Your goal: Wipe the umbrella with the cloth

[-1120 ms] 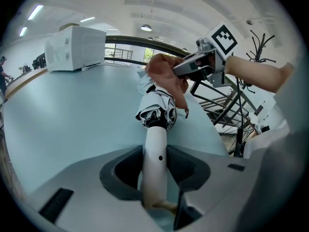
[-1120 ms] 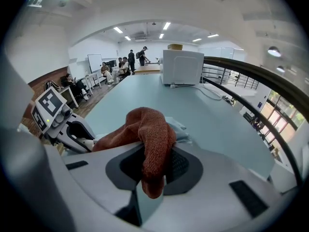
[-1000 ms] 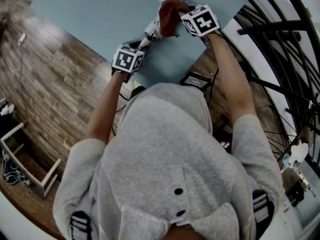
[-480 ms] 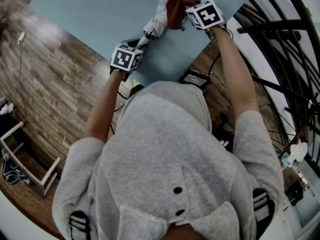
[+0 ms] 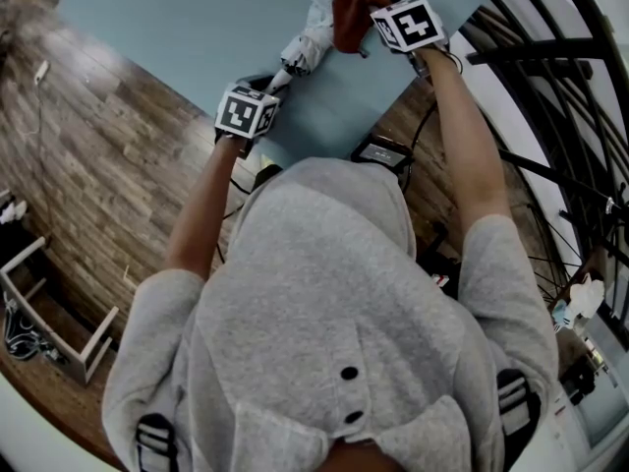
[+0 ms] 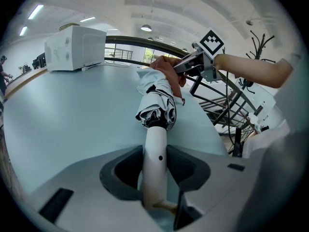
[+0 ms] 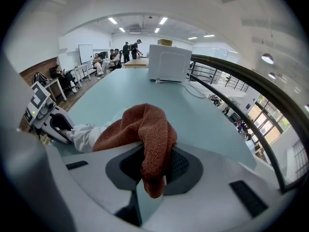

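Note:
A folded white umbrella (image 6: 157, 103) lies along the pale blue table (image 5: 197, 37); its white handle (image 6: 155, 163) is clamped in my left gripper (image 6: 155, 178), which is shut on it. In the head view the umbrella (image 5: 307, 47) runs from my left gripper (image 5: 263, 91) up to the right one. A rust-red knitted cloth (image 7: 145, 134) is pinched in my right gripper (image 7: 154, 170) and drapes over the umbrella's far end (image 7: 84, 134). The cloth (image 5: 354, 8) covers the umbrella tip beside my right gripper (image 5: 369, 28). The cloth (image 6: 166, 69) also shows in the left gripper view.
A white microwave (image 7: 169, 62) stands far back on the table, with a cable trailing from it. Black metal racks (image 5: 550, 116) stand to the right of the table. A small device (image 5: 381, 155) sits at the table's near corner. Several people are at the far end of the room.
My right gripper has slid the cloth further along the umbrella, away from the handle toward the far end. The left gripper has stayed almost still on the handle.

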Motion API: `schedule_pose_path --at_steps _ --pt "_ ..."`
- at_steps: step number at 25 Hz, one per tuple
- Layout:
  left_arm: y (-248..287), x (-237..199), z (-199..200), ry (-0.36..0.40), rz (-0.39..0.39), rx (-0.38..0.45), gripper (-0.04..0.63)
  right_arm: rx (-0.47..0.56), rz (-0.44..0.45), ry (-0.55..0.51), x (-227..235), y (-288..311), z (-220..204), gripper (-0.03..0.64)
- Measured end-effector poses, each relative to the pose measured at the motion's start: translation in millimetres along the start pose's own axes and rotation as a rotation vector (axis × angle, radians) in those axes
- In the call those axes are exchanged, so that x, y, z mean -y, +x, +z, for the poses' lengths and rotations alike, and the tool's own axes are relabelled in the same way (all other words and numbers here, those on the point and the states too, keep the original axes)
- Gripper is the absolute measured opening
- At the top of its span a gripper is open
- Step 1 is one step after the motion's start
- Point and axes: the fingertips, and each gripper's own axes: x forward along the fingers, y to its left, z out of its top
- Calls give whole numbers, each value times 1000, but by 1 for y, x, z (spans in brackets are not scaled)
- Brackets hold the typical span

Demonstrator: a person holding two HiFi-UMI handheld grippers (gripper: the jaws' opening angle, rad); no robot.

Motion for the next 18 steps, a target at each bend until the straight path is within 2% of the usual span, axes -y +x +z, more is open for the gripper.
schedule_pose_path --at_steps 10,18 --pt "1 0 1 4 -2 -8 160 -7 -44 2 23 -1 0 74" --pt "0 1 0 5 -1 -1 160 1 -134 -19 55 -14 16 74"
